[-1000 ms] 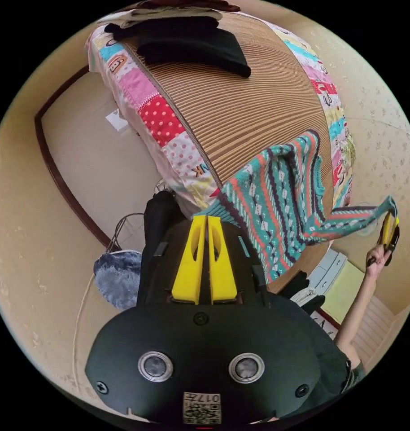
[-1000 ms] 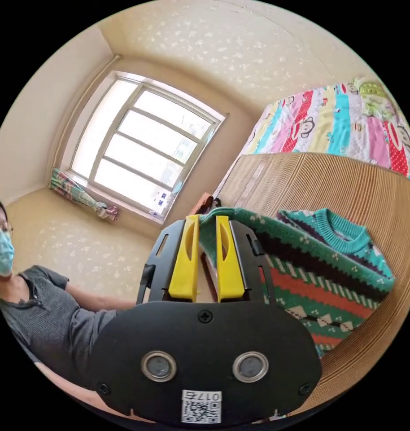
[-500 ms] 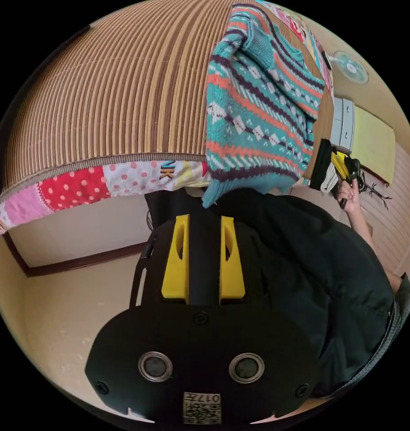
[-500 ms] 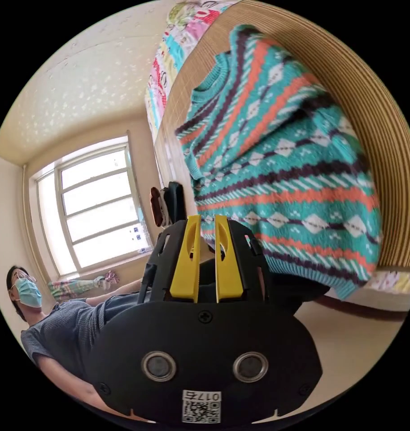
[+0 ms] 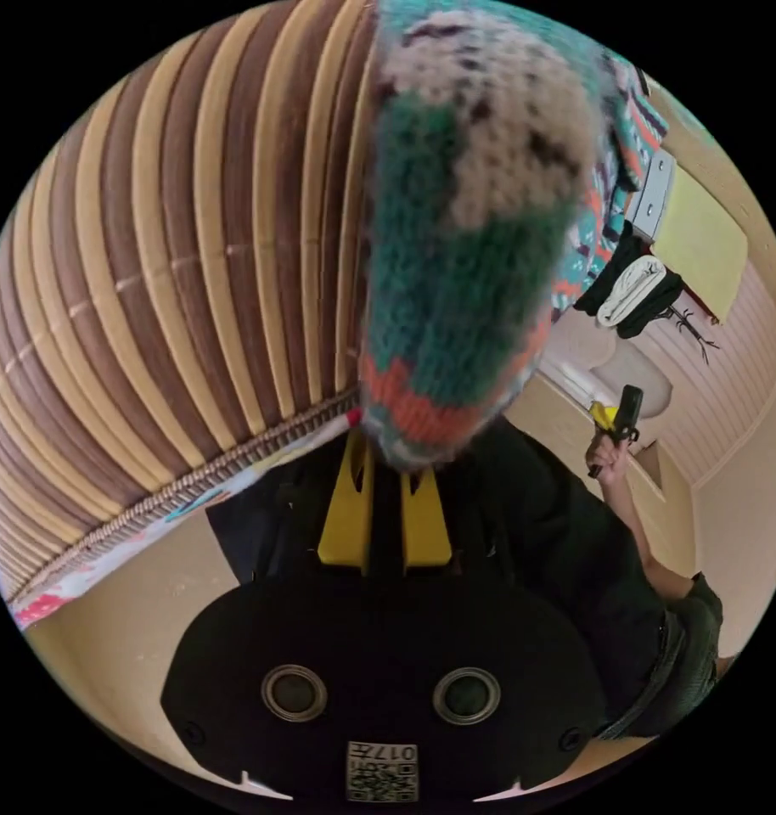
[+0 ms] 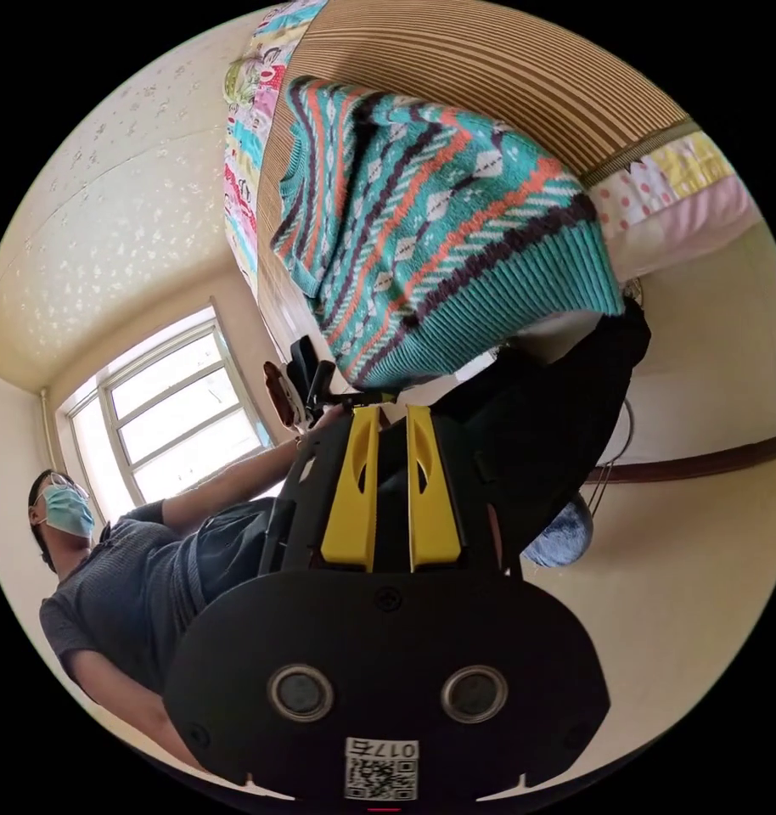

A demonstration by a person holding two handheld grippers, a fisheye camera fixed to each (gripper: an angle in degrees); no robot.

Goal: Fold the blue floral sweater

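A teal, orange and dark-striped patterned sweater [image 6: 422, 212] lies folded on a ribbed brown mat [image 6: 507, 76] that covers a bed, its ribbed hem [image 6: 507, 289] hanging just past the mat's edge, as seen in the right gripper view. A patchwork quilt [image 6: 685, 187] in pinks and yellows shows beneath the mat at the bed's side.

In the left gripper view the left gripper [image 5: 386, 475] sits right at the sweater [image 5: 464, 246], whose knit fills the middle of the picture, blurred by closeness. The cloth covers the tips of the yellow jaws; a narrow gap runs between them lower down, but whether they pinch the knit cannot be told. The mat [image 5: 176, 297] curves away beside it.

The right gripper [image 6: 388, 424], in its own view, is held off the bed, just below the hem, its jaws a little apart with nothing between them. It appears too in the left gripper view [image 5: 613, 418], small, gripped in the person's hand [image 5: 604, 454] well away from the sweater.

A person in a grey top [image 6: 125, 594] stands near a window [image 6: 176, 407] in the right gripper view. Folded dark and white clothes [image 5: 634, 289] lie beyond the sweater in the left gripper view.
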